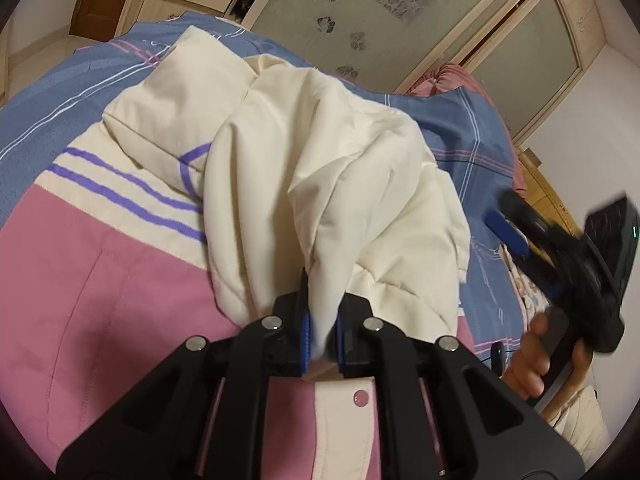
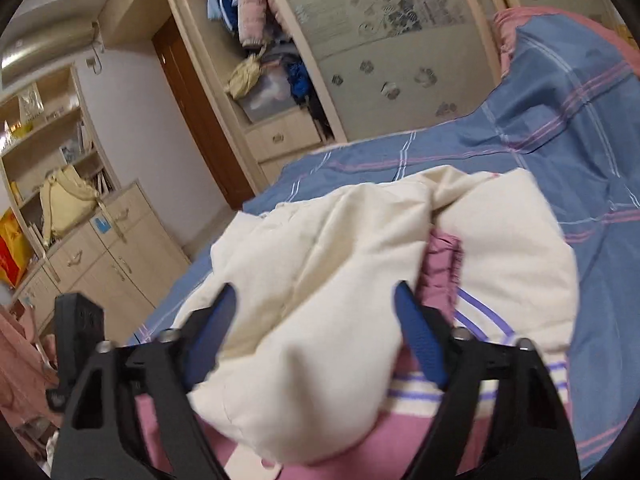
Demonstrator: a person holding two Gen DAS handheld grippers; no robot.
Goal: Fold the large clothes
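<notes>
A padded jacket (image 1: 132,280), pink below and cream above with purple stripes, lies spread on a bed. Its cream part (image 1: 320,160) is bunched into a raised heap. My left gripper (image 1: 326,304) is shut on a pinched fold of this cream fabric near the jacket's snap-button front. My right gripper (image 1: 508,216), blurred and held by a hand (image 1: 532,360), hovers off the jacket's right side over the sheet. In the right wrist view the right gripper (image 2: 316,288) stands open, its blue pads wide apart, with the cream heap (image 2: 320,260) showing between them and no clear pinch.
A blue plaid sheet (image 2: 560,140) covers the bed around the jacket. A wardrobe with frosted sliding doors (image 2: 380,20) and hanging clothes stands beyond the bed. Drawers and shelves (image 2: 112,256) with a yellow bag (image 2: 64,204) stand at the left. A pink pillow (image 1: 452,76) lies at the bed's far end.
</notes>
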